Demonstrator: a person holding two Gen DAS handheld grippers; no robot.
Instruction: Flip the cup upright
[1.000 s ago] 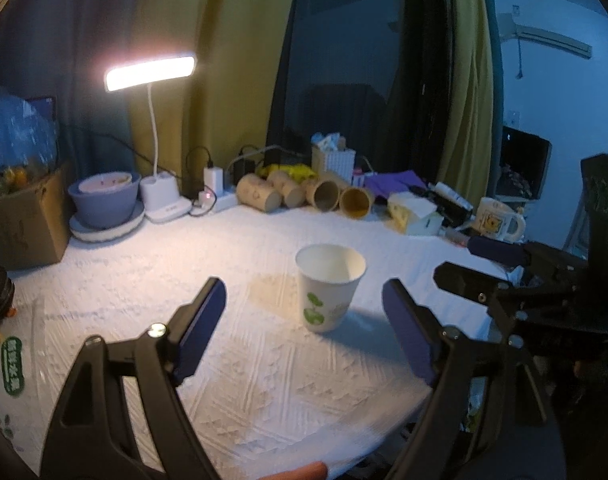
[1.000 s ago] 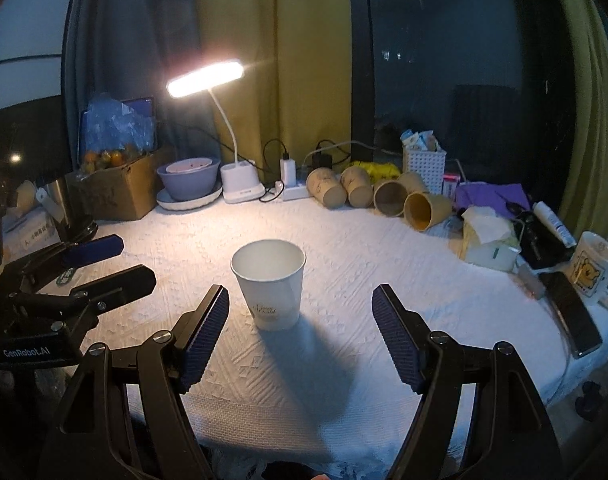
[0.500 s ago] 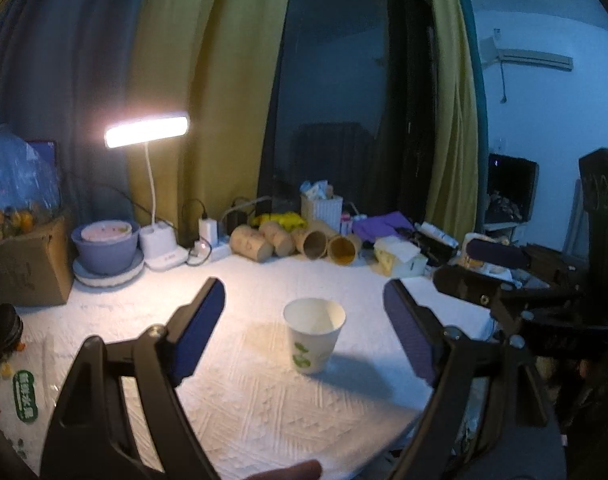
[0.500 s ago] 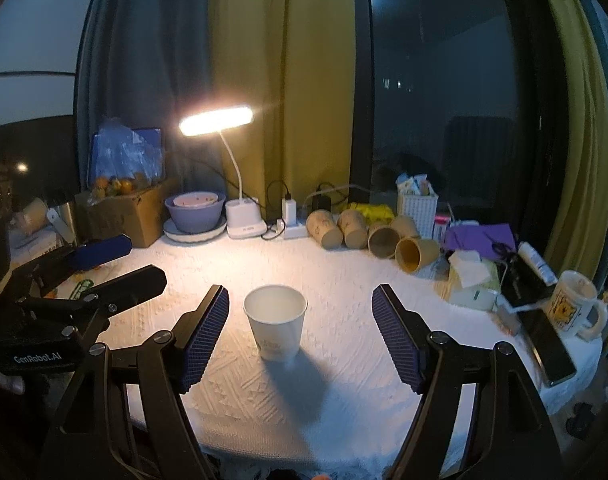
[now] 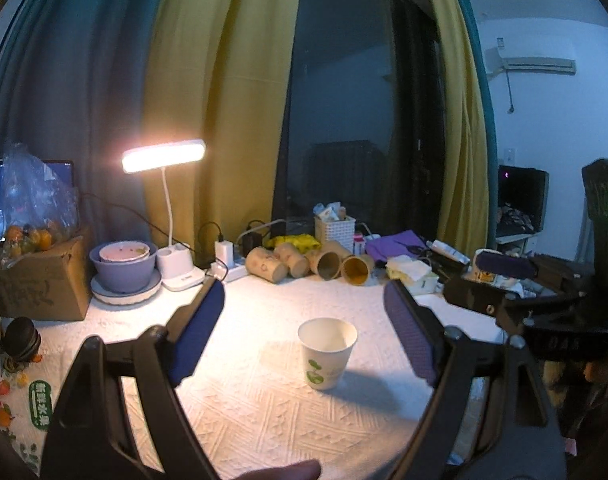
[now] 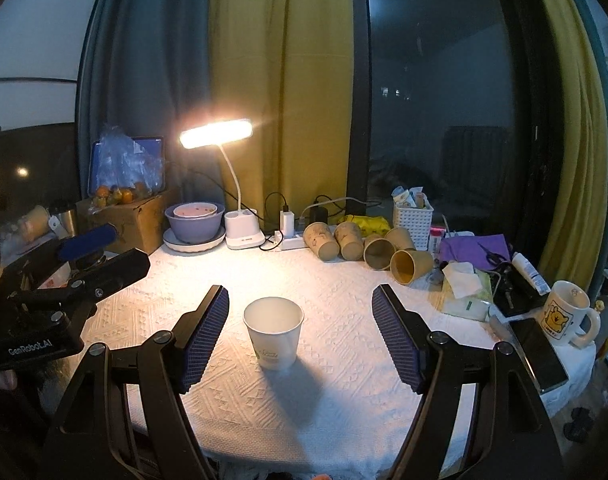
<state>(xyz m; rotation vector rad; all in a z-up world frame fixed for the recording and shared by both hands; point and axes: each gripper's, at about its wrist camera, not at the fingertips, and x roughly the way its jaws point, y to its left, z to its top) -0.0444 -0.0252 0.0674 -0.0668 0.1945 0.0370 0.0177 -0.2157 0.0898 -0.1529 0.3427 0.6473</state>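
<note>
A white paper cup [image 5: 327, 353] with a green print stands upright, mouth up, on the white textured tablecloth [image 5: 263, 412]; it also shows in the right wrist view [image 6: 273, 338]. My left gripper [image 5: 304, 332] is open and empty, held back from the cup and above it. My right gripper [image 6: 299, 334] is open and empty, also back from the cup, which sits between its fingers in the view. The right gripper shows at the right of the left wrist view [image 5: 500, 284]; the left gripper shows at the left of the right wrist view [image 6: 99, 252].
Several brown paper cups [image 6: 368, 246] lie on their sides at the back by a lit desk lamp [image 6: 215, 136], a purple bowl [image 6: 193, 226] and a white basket [image 6: 412, 220]. A mug [image 6: 564, 314], phone [image 6: 538, 354] and tissues [image 6: 466, 292] sit at the right edge. A cardboard box [image 5: 35, 280] stands left.
Both grippers have drawn back and risen from the cup, which now looks smaller and lower in both views. The cup has stayed upright in place.
</note>
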